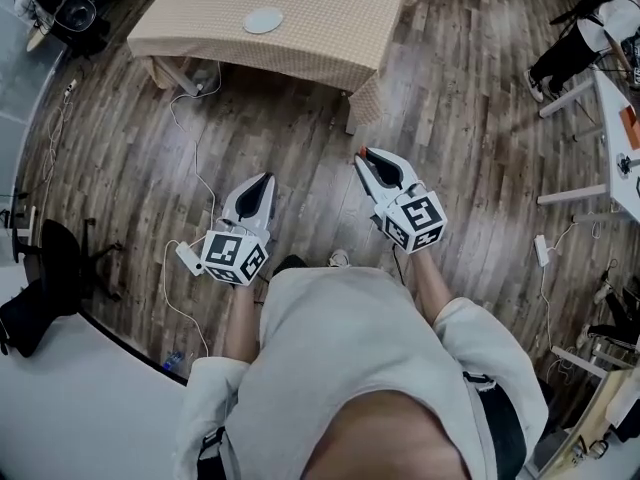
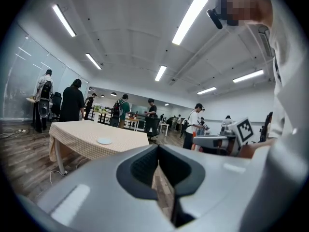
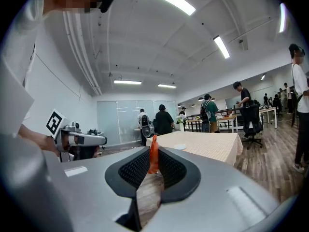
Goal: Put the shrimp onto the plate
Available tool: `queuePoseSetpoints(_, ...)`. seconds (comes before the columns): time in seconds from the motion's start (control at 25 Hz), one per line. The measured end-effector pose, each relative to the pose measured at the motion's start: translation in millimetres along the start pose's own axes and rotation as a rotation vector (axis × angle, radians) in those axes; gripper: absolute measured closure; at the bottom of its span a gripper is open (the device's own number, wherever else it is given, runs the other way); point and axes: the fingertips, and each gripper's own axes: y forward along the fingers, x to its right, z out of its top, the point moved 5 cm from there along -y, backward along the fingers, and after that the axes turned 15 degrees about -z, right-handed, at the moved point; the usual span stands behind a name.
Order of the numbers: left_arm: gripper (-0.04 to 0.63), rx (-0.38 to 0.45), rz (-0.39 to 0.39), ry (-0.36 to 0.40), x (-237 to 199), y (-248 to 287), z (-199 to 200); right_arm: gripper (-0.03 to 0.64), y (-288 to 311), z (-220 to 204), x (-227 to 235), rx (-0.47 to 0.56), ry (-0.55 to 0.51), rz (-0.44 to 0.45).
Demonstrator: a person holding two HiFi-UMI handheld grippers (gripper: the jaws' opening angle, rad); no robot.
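Right gripper (image 1: 367, 156): fingers clenched on shrimp (image 3: 153, 154). Left gripper (image 1: 266, 180): fingers closed, empty. Plate (image 1: 263, 20): bare, on table (image 1: 330, 28) at 12 o'clock; delivery outstanding.

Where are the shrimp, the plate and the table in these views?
shrimp (image 3: 153, 154): right gripper view, middle of its upright orange body.
plate (image 1: 263, 20): head view, centre of the bare white disc.
table (image 1: 330, 13): head view, bare checked cloth right of the plate.
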Motion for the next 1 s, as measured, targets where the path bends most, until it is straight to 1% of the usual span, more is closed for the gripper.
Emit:
queuePoseSetpoints(0.24,0.584,-0.002,-0.017,-0.014,4,19,-7,0.565,2,-4,14,-0.001,-0.002,-0.004)
queuePoseSetpoints(0.52,0.584,0.004,-0.023,-0.034,-14,41,-11,0.565,17,-12,29,-0.017,0.000,-0.015)
queuePoseSetpoints(0.64,0.584,0.022,-0.030,-0.044,-30,51,-9,0.564,35,-14,31,-0.022,-0.003,-0.018)
queuePoseSetpoints(0.76,0.584,0.018,-0.044,-0.041,-50,66,-10,0.565,60,-14,33,-0.021,-0.007,-0.017)
queuePoseSetpoints(0.88,0.584,0.018,-0.048,-0.046,-82,77,-9,0.565,94,-13,35,-0.026,-0.013,-0.019)
queuePoseSetpoints(1.0,0.584,0.014,-0.040,-0.057,-123,87,-2,0.565,137,-8,37,-0.040,-0.007,-0.022)
